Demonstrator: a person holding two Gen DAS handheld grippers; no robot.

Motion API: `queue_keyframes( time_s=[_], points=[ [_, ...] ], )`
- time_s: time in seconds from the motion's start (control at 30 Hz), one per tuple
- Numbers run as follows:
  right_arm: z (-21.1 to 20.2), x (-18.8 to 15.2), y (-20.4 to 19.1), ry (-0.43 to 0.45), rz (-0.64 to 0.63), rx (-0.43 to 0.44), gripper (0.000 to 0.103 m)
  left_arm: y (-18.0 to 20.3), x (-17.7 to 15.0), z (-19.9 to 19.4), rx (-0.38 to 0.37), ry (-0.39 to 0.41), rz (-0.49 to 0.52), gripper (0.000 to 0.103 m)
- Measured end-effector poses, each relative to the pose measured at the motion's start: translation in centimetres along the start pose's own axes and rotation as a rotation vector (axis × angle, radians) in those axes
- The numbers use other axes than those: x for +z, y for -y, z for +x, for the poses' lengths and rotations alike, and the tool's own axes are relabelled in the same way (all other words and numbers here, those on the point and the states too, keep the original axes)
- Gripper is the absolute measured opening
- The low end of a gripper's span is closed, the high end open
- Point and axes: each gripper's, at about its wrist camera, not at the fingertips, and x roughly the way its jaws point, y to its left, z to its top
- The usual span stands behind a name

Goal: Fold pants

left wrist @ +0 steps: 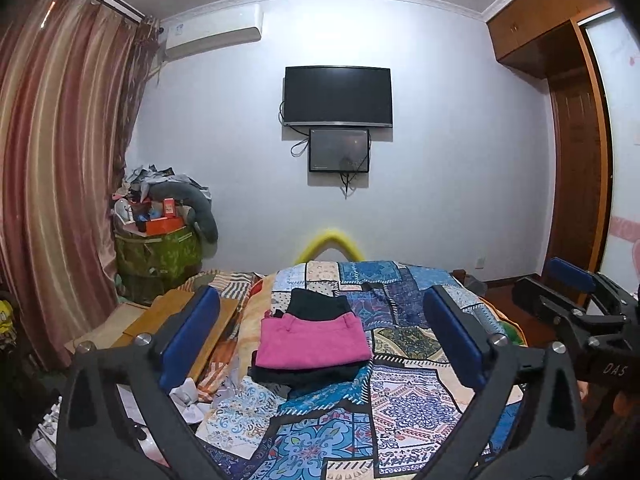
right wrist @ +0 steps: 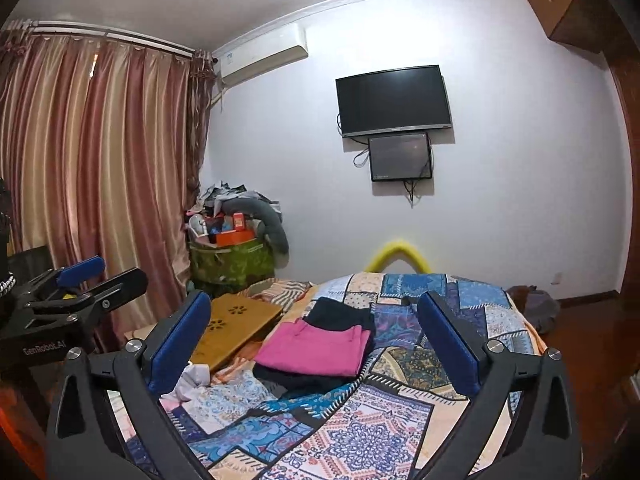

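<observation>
The pink pants [left wrist: 312,342], already folded atop a dark stack on the patchwork bedspread [left wrist: 412,404], are lying ahead of and below both spread, empty tongs, long axis crosswise, slightly nearer the left gripper [left wrist: 320,340] than the right gripper [right wrist: 316,340].

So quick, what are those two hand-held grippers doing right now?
Left hand-held gripper: open, holding nothing.
Right hand-held gripper: open, holding nothing.
</observation>
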Motion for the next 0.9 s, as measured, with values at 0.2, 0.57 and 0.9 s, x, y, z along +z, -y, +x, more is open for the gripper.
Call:
queue_keyframes(
  time_s=[0.2, 0.57, 0.9],
  points=[
    [-0.3, -0.9, -0.1, -0.012, -0.001, -0.004, 0.102, 0.2, -0.1, 0.1, -0.002, 0.003, 0.002, 0.103],
    [-0.6, -1.2, 0.1, -0.023, 0.002, -0.008, 0.102, 0.2, -0.6, 0.7, -0.016, -0.013, -0.006, 0.103],
    [-0.7, -1.1, 0.3, -0.035, 0.0, -0.012, 0.102, 0.2, -1.0, 1.2, -0.007, -0.025, -0.02, 0.103]
  ],
)
